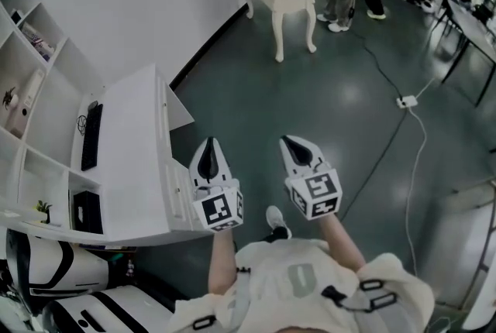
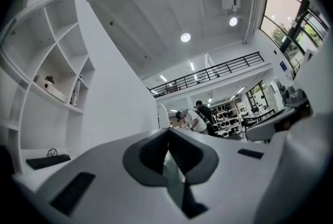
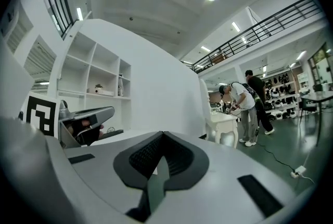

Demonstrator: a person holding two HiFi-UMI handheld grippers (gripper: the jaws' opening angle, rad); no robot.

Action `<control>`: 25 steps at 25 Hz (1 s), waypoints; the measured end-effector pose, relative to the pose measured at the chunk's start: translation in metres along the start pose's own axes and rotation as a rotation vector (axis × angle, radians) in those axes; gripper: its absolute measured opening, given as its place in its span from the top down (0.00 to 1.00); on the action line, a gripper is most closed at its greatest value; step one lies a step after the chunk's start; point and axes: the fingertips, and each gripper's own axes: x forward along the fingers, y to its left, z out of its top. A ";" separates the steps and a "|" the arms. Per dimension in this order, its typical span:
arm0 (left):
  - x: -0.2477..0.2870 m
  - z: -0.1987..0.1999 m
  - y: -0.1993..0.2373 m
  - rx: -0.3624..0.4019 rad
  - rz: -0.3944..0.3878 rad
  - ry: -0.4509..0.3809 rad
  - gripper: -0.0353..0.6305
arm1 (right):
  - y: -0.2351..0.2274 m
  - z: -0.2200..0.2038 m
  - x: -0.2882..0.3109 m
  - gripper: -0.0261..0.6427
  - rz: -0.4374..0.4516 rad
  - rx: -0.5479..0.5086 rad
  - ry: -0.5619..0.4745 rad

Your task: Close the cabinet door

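Dark green floor (image 1: 310, 99) lies wide open to the right of the white desk (image 1: 132, 161), crossed only by a cable (image 1: 387, 153). The cabinet door (image 1: 180, 111) juts from the desk's front edge over that floor. Just right of the desk, nearer the person, the left gripper (image 1: 208, 147) and right gripper (image 1: 293, 144) have their jaws pressed together, holding nothing.
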 end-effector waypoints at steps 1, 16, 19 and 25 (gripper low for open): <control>0.010 0.000 0.003 -0.001 0.003 -0.004 0.94 | -0.003 0.003 0.012 0.96 0.002 -0.002 0.001; 0.112 -0.046 0.073 -0.052 0.058 0.055 0.94 | -0.004 0.014 0.142 0.96 0.035 -0.024 0.052; 0.115 -0.049 0.084 -0.055 0.079 0.058 0.94 | 0.001 0.010 0.153 0.96 0.045 -0.067 0.085; 0.102 -0.051 0.115 -0.066 0.148 0.056 0.94 | 0.026 -0.001 0.167 0.96 0.092 -0.082 0.121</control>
